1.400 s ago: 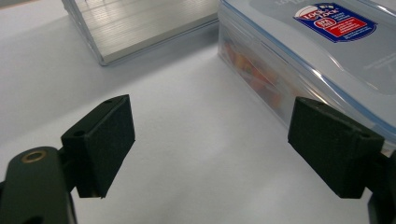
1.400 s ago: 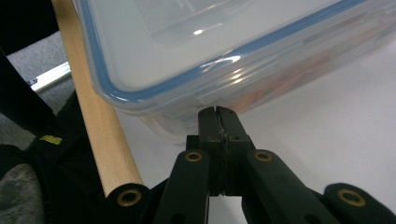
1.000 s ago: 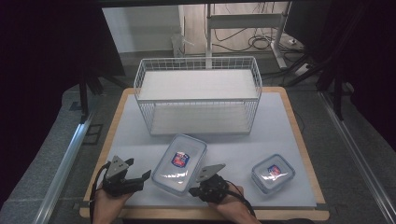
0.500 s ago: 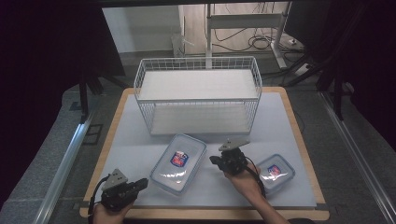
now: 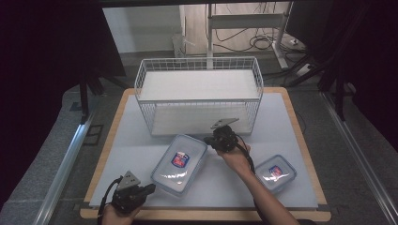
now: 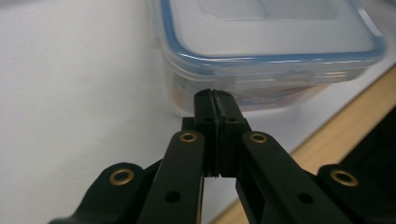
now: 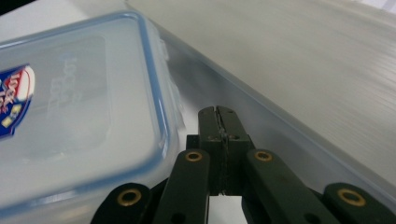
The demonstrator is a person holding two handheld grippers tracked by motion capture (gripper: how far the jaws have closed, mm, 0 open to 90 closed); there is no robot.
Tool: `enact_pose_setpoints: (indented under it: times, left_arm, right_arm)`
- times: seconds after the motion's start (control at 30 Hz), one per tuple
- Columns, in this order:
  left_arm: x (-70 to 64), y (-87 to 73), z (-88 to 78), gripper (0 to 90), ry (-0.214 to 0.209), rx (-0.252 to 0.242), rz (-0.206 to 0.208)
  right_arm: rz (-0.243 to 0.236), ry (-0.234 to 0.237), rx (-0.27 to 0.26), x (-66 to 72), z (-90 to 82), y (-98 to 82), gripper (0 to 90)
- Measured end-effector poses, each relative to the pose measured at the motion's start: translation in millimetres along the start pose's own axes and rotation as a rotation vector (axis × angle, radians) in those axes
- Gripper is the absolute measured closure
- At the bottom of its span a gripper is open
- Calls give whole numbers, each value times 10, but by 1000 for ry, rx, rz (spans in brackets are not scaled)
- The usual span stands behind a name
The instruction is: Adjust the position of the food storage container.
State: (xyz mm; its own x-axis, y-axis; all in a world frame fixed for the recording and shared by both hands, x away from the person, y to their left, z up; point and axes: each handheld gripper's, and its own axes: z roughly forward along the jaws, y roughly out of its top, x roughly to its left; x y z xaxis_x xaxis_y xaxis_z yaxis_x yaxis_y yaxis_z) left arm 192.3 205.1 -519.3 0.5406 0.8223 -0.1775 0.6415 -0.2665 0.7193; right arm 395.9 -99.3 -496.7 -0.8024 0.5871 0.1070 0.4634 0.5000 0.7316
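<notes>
A large clear container (image 5: 179, 162) with a blue-rimmed lid and a red and blue label lies at an angle on the white mat. My left gripper (image 5: 151, 188) sits at its near left corner. In the left gripper view the jaws (image 6: 215, 94) are shut with nothing between them, tips against the container's side (image 6: 266, 70); they have just been closing. My right gripper (image 5: 209, 139) is at the container's far right corner. It is shut and empty, and its tips (image 7: 218, 111) lie beside the lid's edge (image 7: 159, 116).
A small lidded container (image 5: 275, 172) of the same kind lies on the mat at the right, near my right forearm. A white wire basket (image 5: 199, 93) stands behind the containers. The wooden board's edge (image 5: 202, 214) runs along the front.
My right gripper has travelled from the large container's near edge up to its far right corner. My left gripper has slid toward the near left, and its jaws have closed from open.
</notes>
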Motion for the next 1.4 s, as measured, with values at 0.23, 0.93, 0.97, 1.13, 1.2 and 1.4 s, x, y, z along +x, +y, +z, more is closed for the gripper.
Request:
enact_pose_setpoints:
  times: [0.23, 0.93, 0.97, 1.13, 1.2, 1.4]
  left_arm:
    - [53, 25, 55, 898, 4, 18, -7]
    - [408, 368, 380, 899, 33, 34, -48]
    - [416, 395, 409, 899, 34, 37, -48]
    - [432, 518, 555, 899, 15, 42, -49]
    - [419, 565, 615, 899, 8, 46, -39]
    - [301, 687, 765, 899, -12, 63, 8]
  right_arm:
    - [27, 20, 19, -16, -34, -21, 898]
    - [6, -17, 95, 215, -594, -477, 898]
    - [6, -17, 95, 215, -594, -477, 898]
    - [6, -34, 117, 262, -713, -574, 898]
    - [5, -41, 129, 277, -761, -624, 898]
    - [-28, -96, 164, 347, -877, -750, 897]
